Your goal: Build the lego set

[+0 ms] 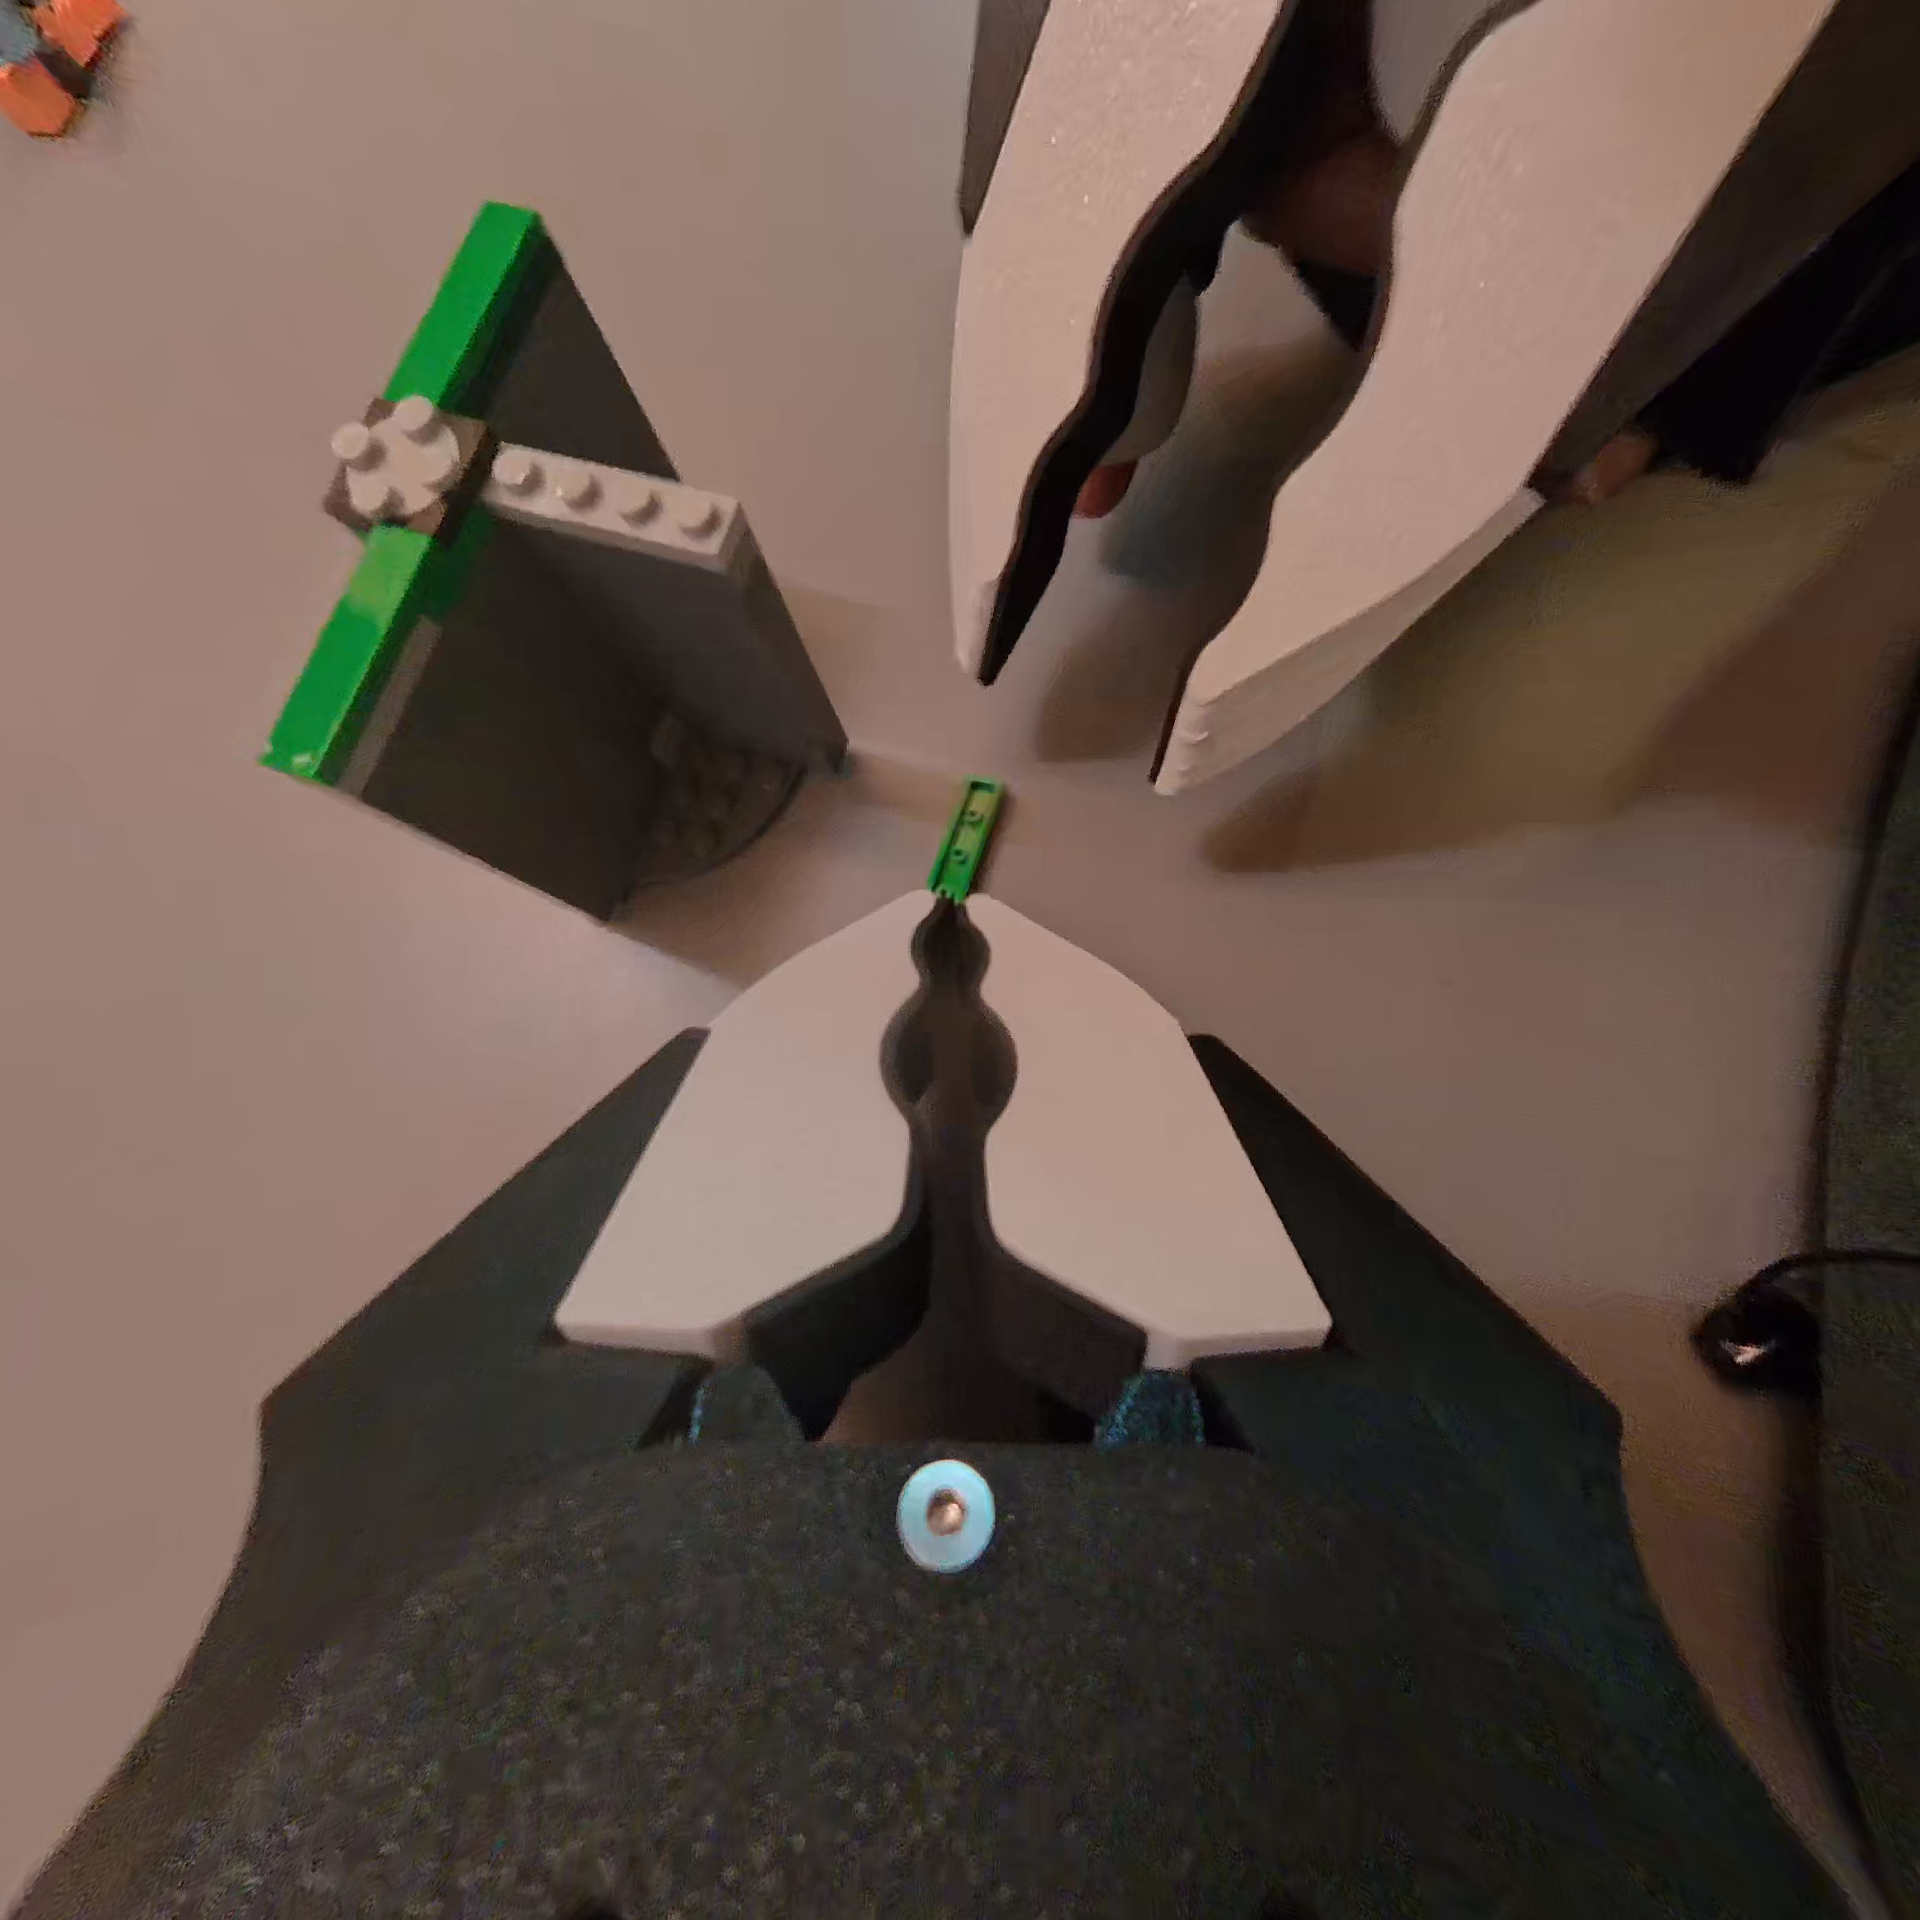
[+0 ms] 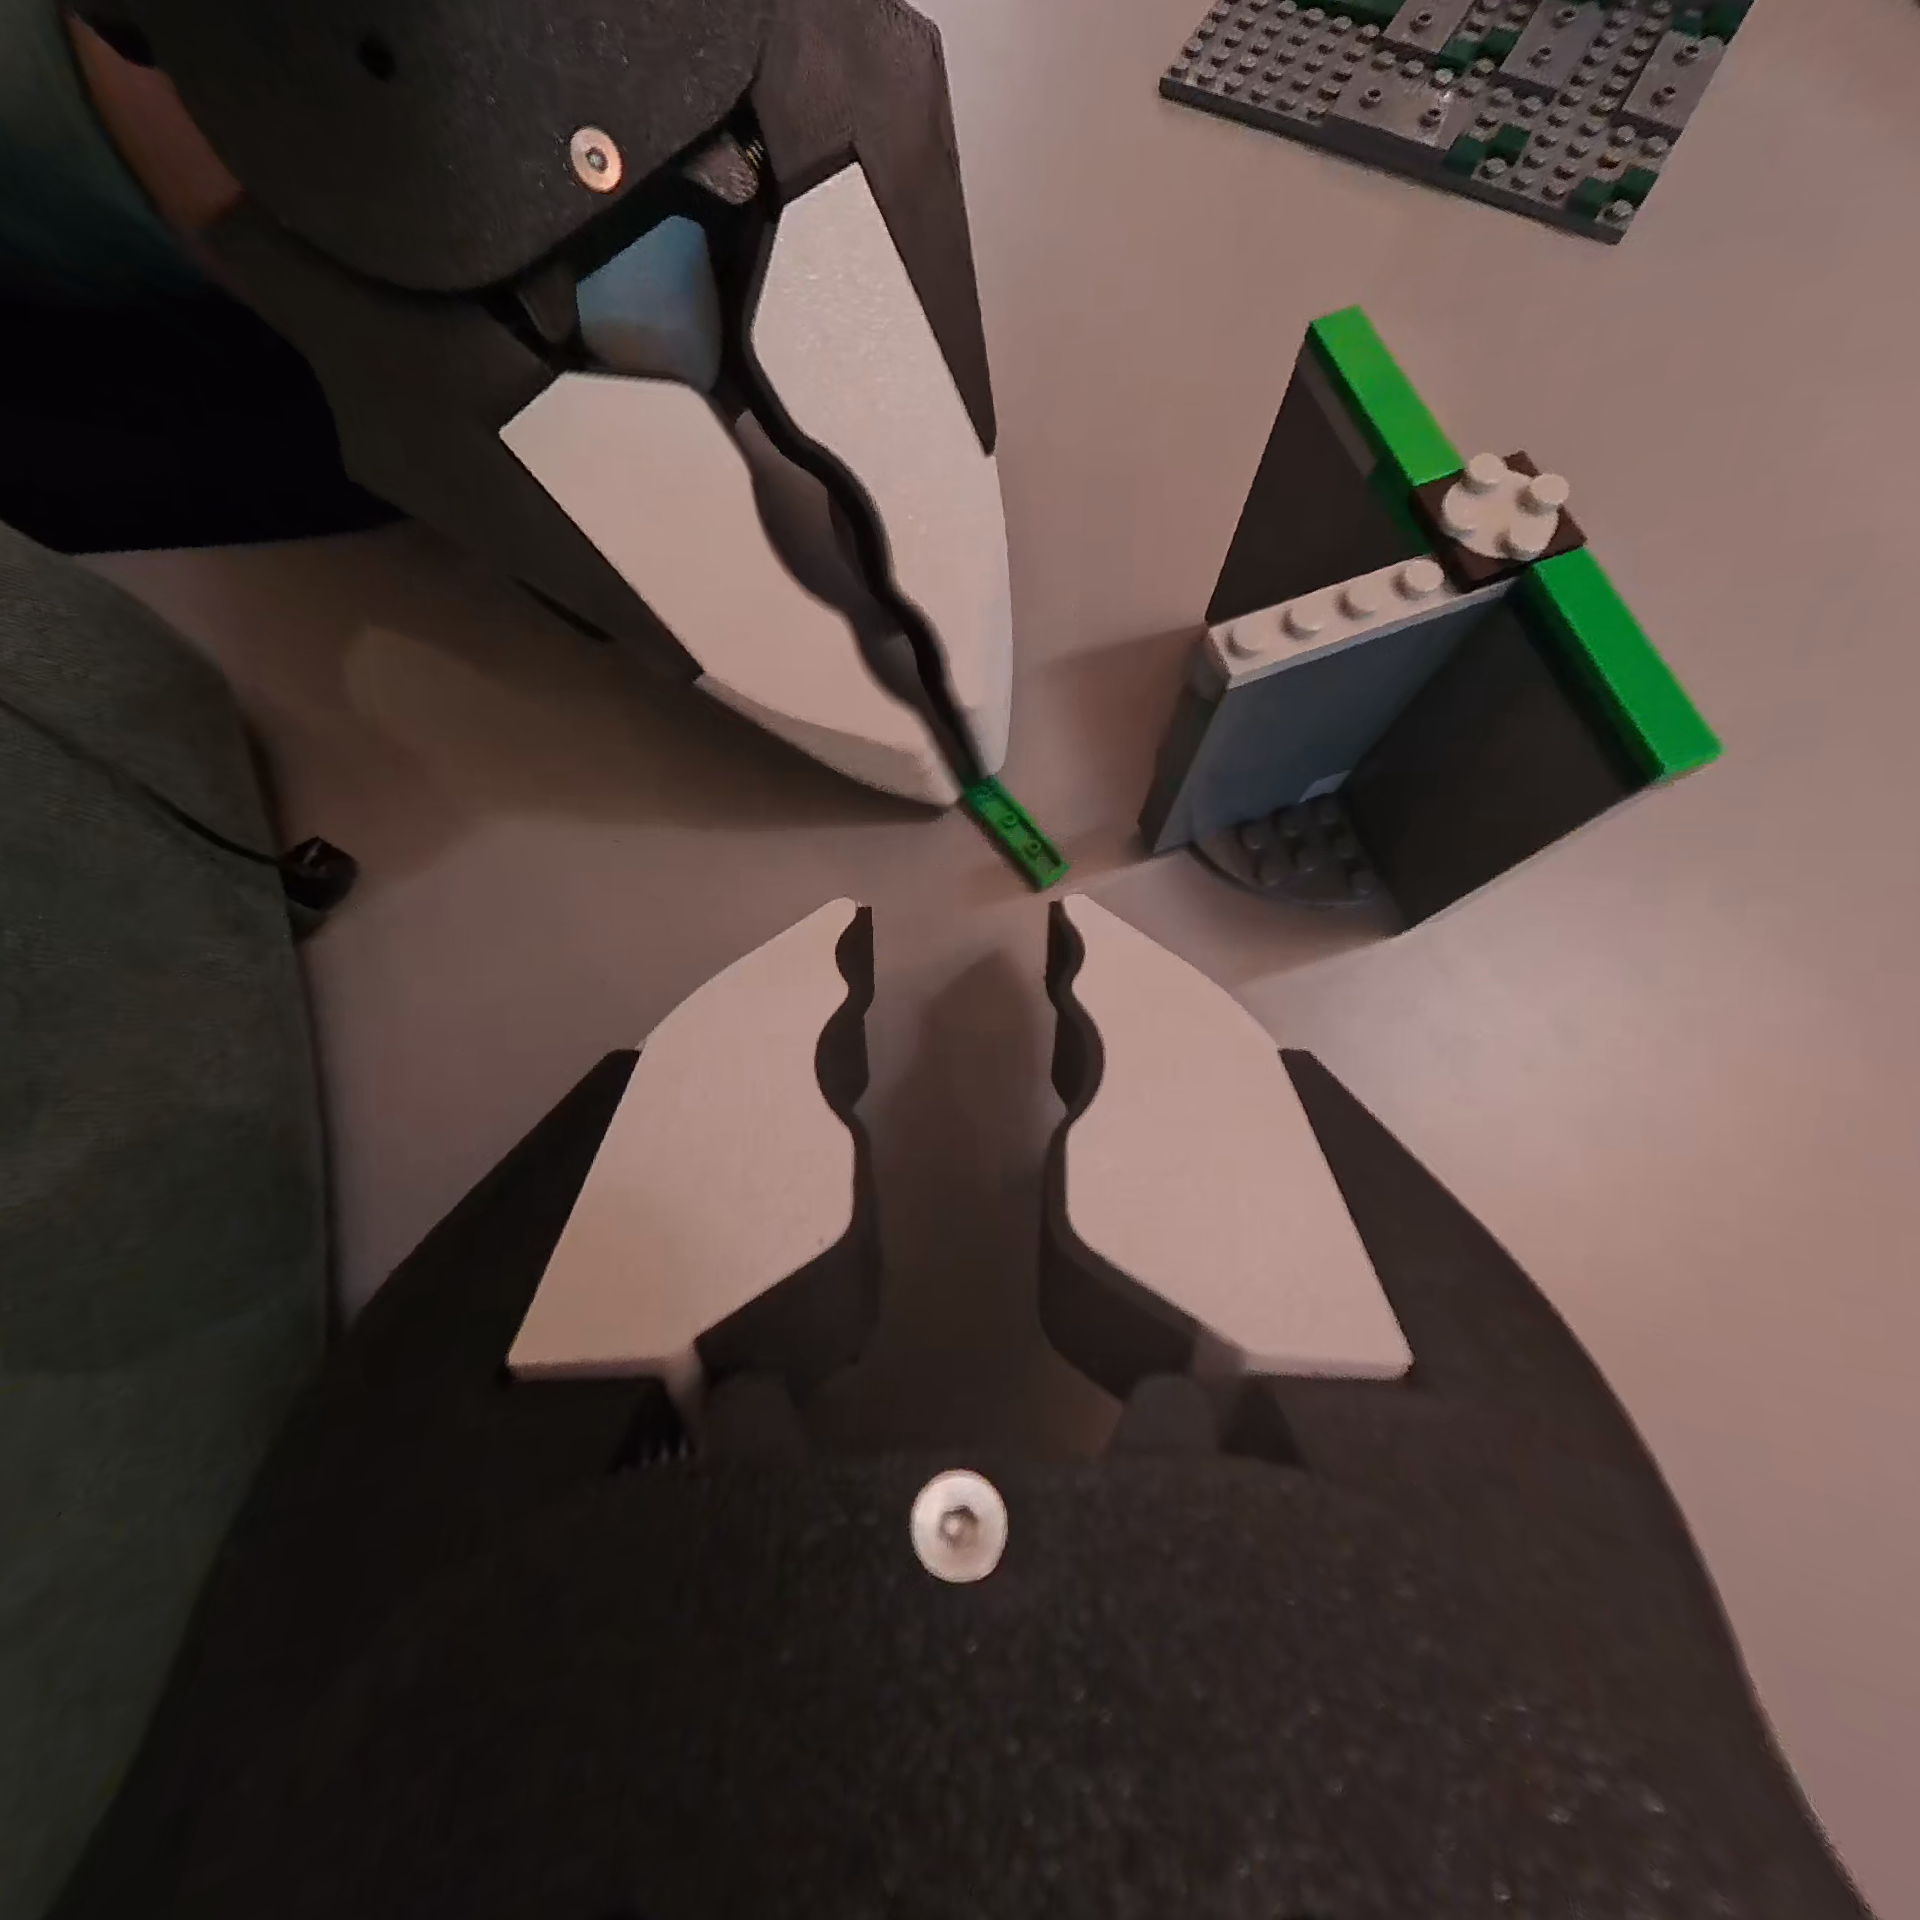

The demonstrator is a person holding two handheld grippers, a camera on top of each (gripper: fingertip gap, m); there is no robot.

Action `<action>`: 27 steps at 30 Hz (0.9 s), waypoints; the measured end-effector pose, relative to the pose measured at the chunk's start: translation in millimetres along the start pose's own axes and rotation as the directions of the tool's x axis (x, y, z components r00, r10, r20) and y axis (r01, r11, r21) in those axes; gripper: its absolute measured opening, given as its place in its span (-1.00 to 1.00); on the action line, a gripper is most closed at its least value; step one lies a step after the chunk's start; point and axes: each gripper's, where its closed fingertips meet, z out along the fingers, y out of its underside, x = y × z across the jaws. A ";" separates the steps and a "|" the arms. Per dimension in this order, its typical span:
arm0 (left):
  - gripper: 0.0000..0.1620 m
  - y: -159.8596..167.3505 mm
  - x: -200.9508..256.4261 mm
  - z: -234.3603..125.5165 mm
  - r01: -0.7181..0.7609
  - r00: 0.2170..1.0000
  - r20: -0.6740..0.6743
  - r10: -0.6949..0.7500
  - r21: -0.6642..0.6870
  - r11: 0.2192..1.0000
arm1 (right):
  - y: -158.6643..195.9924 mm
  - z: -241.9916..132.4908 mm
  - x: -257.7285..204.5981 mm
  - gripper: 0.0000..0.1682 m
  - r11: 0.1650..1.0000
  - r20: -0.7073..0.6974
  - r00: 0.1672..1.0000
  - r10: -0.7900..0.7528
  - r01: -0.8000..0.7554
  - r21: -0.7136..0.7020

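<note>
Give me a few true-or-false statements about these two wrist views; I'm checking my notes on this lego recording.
1. The left gripper is shut on the small green plate. True.
2. The right gripper is clamped on the green plate too. False: its jaws stand open, holding nothing.
3. The grey baseplate lies flat on the table, apart from the standing wall assembly. True.
4. The wall assembly is topped with red strips. False: the strips are green.

Each gripper (image 2: 956, 914): speckled black body, pale wavy-edged fingers (image 2: 727, 1164), seemingly silver screw.
</note>
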 end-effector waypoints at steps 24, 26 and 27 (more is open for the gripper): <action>-1.00 -39.8 34.0 -34.9 0.196 0.955 -0.264 -0.132 0.230 0.953 | -25.0 -31.5 -18.3 -1.00 0.892 0.175 0.889 -0.424 0.376 0.250; -1.00 -38.7 32.9 -35.2 0.147 0.969 -0.227 -0.094 0.229 0.962 | -23.2 -36.0 -18.5 -1.00 0.918 0.270 0.885 -0.379 0.321 0.234; -1.00 -38.3 33.4 -35.5 0.136 0.971 -0.223 -0.085 0.225 0.965 | -21.5 -37.1 -16.7 -1.00 0.920 0.284 0.881 -0.379 0.325 0.219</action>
